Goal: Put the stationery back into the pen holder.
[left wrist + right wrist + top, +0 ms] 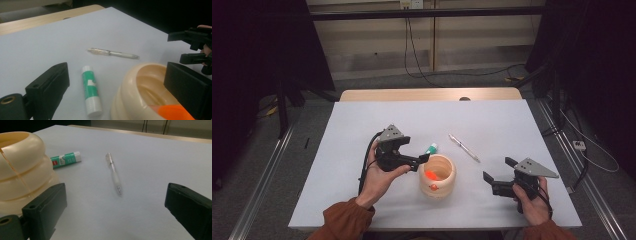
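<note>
Clearly the work in hand is filling the cream pen holder (437, 176) that stands near the front middle of the white worktop (362, 130). An orange thing (431, 175) already lies inside it. The left gripper (424, 158) hovers at the holder's rim with its fingers spread wide and nothing between them; the right gripper (497, 176) waits off to the holder's other side, its fingers also apart and empty.

Just beside the holder, on its far side, lies a green-and-white glue stick (91, 90), flat on the worktop. It looks light, stiff and smooth-skinned, so it will likely roll or slip if pinched at an angle. The safest hold seems to be across the middle of its barrel, fingers square to its length.

Farther off lies a clear pen (113, 172), well apart from the holder. It is thin, light and probably slick; it lies low on the sheet, so the fingers must come right down beside it. Gripping near the white grip section should give better purchase.
</note>
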Tool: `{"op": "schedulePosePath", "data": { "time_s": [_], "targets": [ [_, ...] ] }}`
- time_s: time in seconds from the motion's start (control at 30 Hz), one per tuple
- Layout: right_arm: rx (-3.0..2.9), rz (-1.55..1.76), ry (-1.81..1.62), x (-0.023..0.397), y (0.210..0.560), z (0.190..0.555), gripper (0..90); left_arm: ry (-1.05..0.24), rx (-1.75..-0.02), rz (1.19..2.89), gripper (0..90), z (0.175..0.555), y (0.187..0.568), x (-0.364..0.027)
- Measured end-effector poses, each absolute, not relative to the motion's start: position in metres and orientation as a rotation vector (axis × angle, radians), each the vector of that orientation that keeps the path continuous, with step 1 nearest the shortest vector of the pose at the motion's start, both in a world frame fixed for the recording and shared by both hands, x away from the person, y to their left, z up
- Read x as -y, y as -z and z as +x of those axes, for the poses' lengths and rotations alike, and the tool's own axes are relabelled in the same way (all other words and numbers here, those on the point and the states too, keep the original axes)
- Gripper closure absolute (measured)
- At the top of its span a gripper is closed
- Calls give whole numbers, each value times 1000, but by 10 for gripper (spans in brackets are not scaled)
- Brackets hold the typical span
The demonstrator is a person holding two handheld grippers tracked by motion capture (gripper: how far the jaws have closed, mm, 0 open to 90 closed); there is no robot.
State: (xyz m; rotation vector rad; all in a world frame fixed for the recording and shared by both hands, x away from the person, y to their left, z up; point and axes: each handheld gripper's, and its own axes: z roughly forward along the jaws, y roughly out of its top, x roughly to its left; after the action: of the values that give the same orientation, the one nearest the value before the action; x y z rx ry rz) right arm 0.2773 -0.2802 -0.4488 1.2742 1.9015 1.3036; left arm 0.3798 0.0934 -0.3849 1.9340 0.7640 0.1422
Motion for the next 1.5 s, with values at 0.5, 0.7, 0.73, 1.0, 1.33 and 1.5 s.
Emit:
{"op": "schedulePosePath", "data": {
  "time_s": [0.5,0.7,0.73,1.0,1.33,1.5],
  "targets": [
    [-1904,1274,-1300,280,449,277,37,-161,-895,2039,102,403,400,-103],
    [-1904,1274,-1298,280,449,278,37,-142,-933,2109,112,414,406,-93],
    [-1904,1275,-1298,280,449,278,37,-135,-931,2146,115,417,407,-91],
    [-1905,1273,-1302,280,449,278,37,-105,-1002,2210,187,431,416,-77],
    [-1905,1272,-1302,280,449,278,37,-13,-1033,2274,317,440,427,-62],
    [-1907,1272,-1302,281,449,278,37,10,-1038,2285,407,441,431,-57]
  ]
}}
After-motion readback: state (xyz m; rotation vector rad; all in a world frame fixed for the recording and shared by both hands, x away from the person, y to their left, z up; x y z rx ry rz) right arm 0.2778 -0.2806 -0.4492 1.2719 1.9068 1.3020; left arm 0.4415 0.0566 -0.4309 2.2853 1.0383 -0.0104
